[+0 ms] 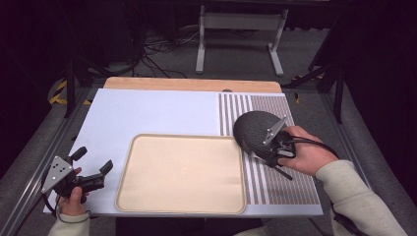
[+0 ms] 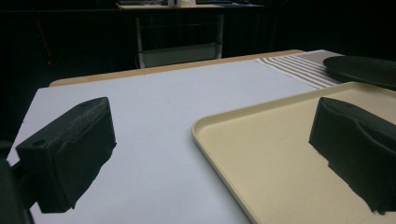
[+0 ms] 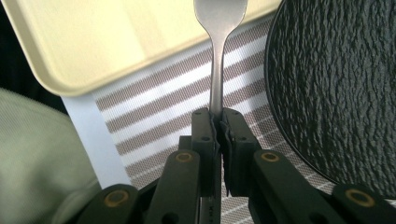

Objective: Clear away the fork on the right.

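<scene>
The right tool (image 3: 218,122) is seen clamped narrowly on the handle of a metal utensil (image 3: 217,56), whose broad end, cut off by the picture edge, is held over the near corner of the cream tray (image 3: 93,42). A dark textured plate (image 3: 336,88) is found just beside the tray, on the striped mat (image 3: 154,116). Nothing is seen in the tray. The left tool (image 1: 93,164) is held wide and empty over the white bench (image 1: 147,115), just left of the tray.

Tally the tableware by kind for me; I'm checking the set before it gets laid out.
Trays: 1, the cream tray
Plates: 1, the black plate
Metal utensils: 1, clamped in the right gripper; its head is cut off
Total: 3
</scene>
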